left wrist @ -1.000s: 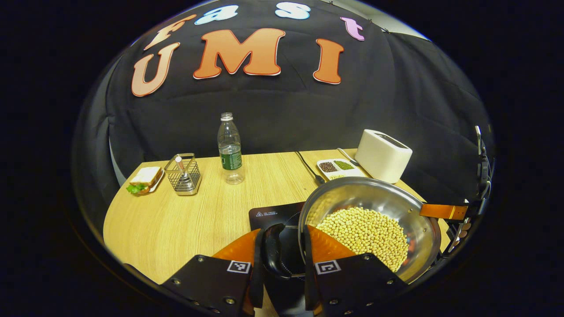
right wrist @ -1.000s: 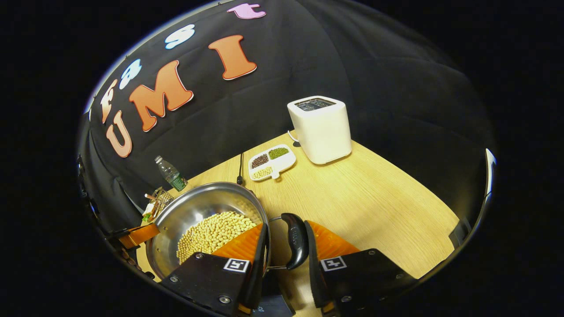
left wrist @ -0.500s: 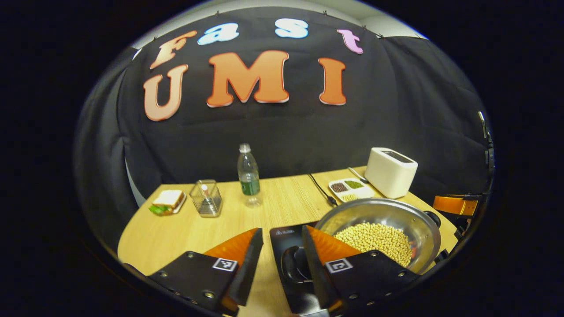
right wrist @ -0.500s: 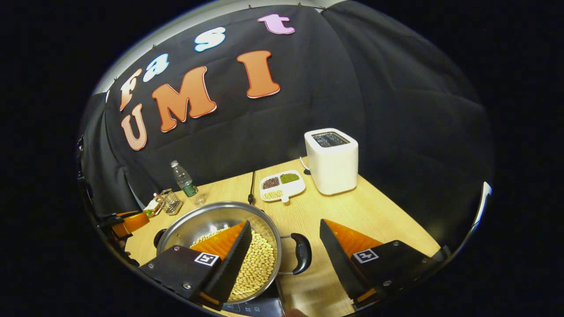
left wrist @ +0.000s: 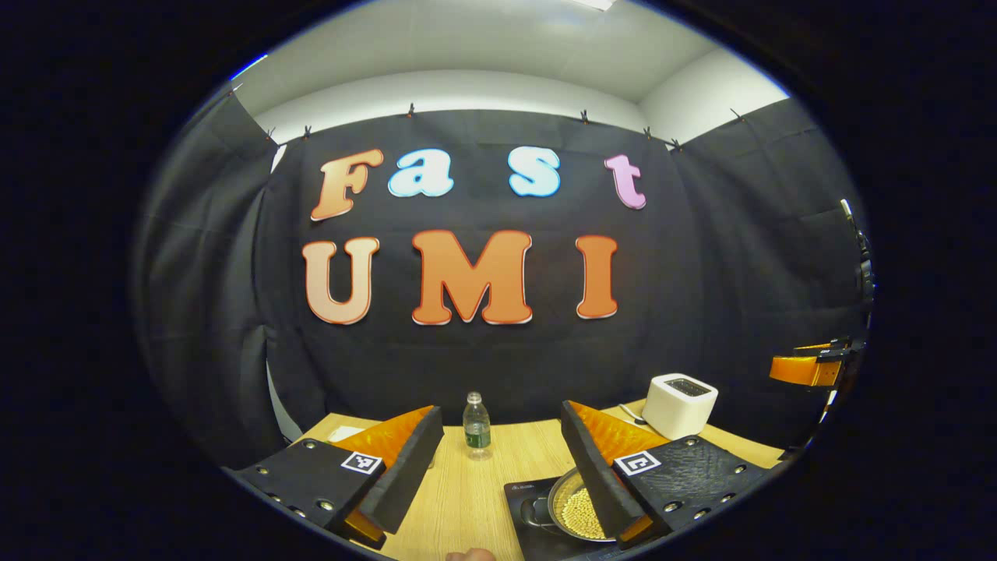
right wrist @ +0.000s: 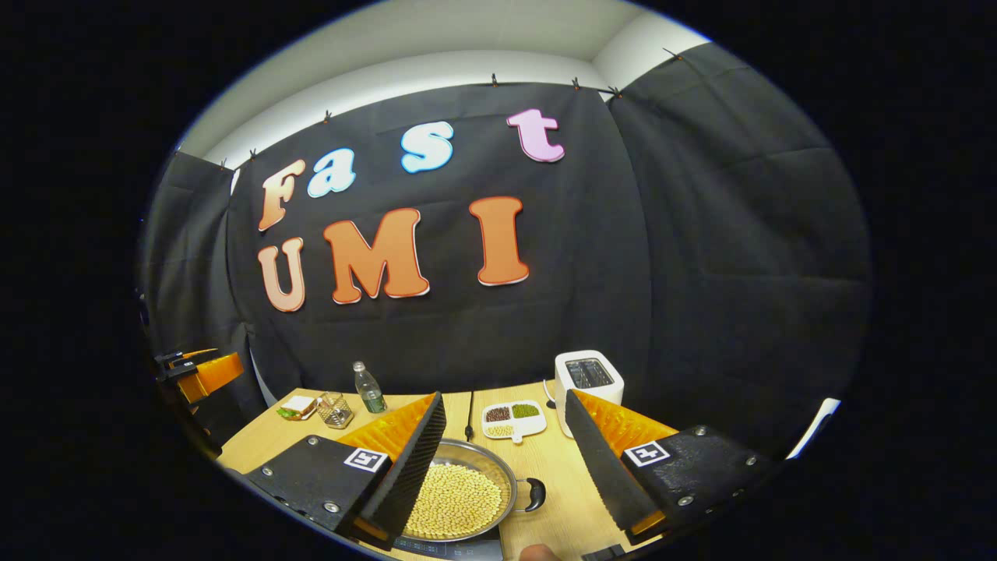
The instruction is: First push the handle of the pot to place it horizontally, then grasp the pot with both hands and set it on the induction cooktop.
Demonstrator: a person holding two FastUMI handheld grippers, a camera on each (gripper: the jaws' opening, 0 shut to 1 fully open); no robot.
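Left gripper (left wrist: 498,467): jaws spread wide, nothing between them, held up above the worktop (left wrist: 467,499) and well clear of the pot (left wrist: 572,510)

Right gripper (right wrist: 506,460): jaws likewise wide apart and empty, raised above the pot (right wrist: 459,499)

Pot: steel, full of pale yellow beans (right wrist: 456,502), sitting on the black induction cooktop (left wrist: 526,506). In the right gripper view one black side handle (right wrist: 536,494) sticks out level toward the right of the view, free of either gripper. In the left gripper view the near handle (left wrist: 536,510) is dim, partly behind that gripper's finger; the cooktop's edge shows below the pot in the right gripper view (right wrist: 452,548)

Other gripper seen far off at the edge of each view: right one at the right rim of the left gripper view (left wrist: 810,366), left one at the left rim of the right gripper view (right wrist: 202,372)

Rest of worktop, toward the back wall: clear water bottle (left wrist: 476,425), white toaster (right wrist: 588,379), white divided dish of beans (right wrist: 514,417) just beside the toaster, wire basket (right wrist: 335,410), sandwich (right wrist: 296,407) on the far left. A dark cord (right wrist: 470,413) runs from the back toward the pot

A fingertip (right wrist: 537,553) shows at the bottom edge of the right gripper view
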